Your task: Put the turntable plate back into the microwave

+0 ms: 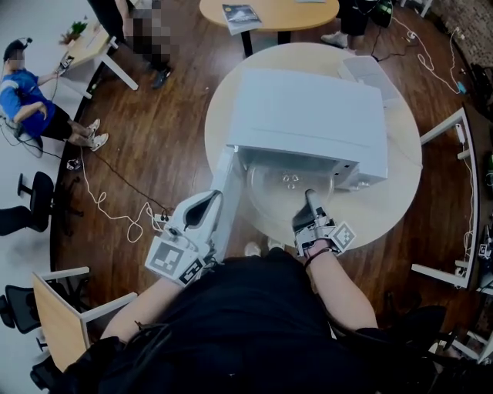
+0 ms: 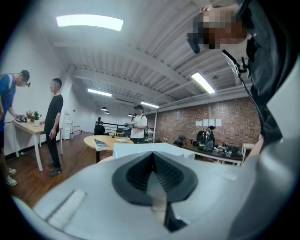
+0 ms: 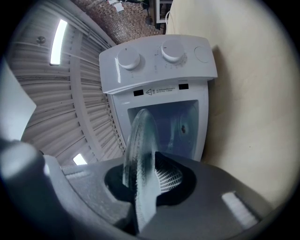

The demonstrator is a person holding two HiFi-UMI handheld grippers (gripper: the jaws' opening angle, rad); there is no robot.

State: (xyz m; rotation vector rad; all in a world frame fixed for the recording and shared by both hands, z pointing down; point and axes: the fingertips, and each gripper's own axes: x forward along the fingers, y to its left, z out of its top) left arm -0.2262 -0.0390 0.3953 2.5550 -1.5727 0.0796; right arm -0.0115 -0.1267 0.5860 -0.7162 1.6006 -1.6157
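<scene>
A white microwave [image 1: 308, 115] stands on the round table [image 1: 389, 208], and its door [image 1: 223, 185] is swung open to the left. My right gripper [image 1: 310, 202] is shut on the near rim of the clear glass turntable plate [image 1: 281, 187]. The plate is level at the mouth of the cavity, its far part just inside. In the right gripper view the plate [image 3: 139, 150] shows edge-on between the jaws of that gripper [image 3: 140, 171], in front of the open cavity and the control knobs [image 3: 172, 50]. My left gripper [image 1: 206, 206] sits at the door's outer edge, with a thin grey strip [image 2: 157, 192] pinched between its jaws.
A white box [image 1: 368, 71] sits on the table behind the microwave. A second round table with a book [image 1: 241, 15] stands farther back. A white cable [image 1: 108, 204] trails over the wooden floor at the left, near a seated person [image 1: 31, 100]. Chairs stand at both sides.
</scene>
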